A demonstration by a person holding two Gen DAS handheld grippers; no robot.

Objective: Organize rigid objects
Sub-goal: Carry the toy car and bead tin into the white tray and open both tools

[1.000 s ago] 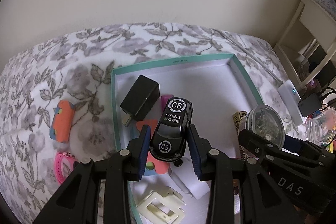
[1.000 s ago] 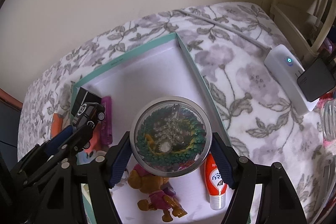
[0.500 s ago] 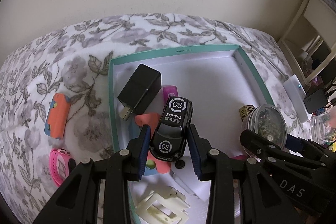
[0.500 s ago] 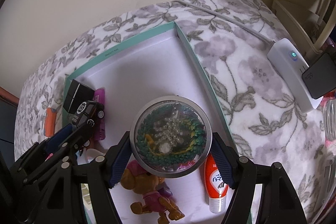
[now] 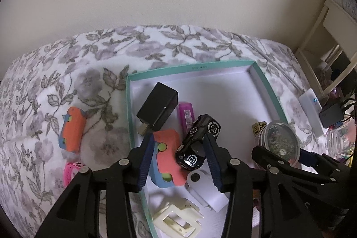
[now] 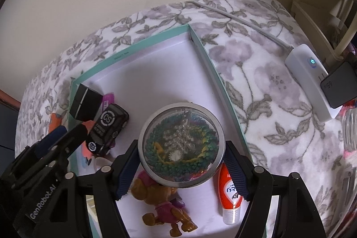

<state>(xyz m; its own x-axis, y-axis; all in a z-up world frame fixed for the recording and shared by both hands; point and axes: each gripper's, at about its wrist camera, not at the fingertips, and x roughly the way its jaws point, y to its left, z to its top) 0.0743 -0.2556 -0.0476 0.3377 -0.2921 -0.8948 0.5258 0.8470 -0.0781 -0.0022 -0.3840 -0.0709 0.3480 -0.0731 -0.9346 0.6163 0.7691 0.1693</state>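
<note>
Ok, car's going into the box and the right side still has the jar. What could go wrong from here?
1. The black toy car sits tilted across the orange-and-blue foam block as the left gripper jaws have just been opening; it may roll or tip.
2. The round clear-lidded bead jar in the right gripper hangs over the brown toy puppy and orange tube; lowered straight, it likely lands unevenly.

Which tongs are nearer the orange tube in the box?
Right. The right tongs, gripping the bead jar, sit just beside the orange tube; the left tongs stand across the box.
</note>
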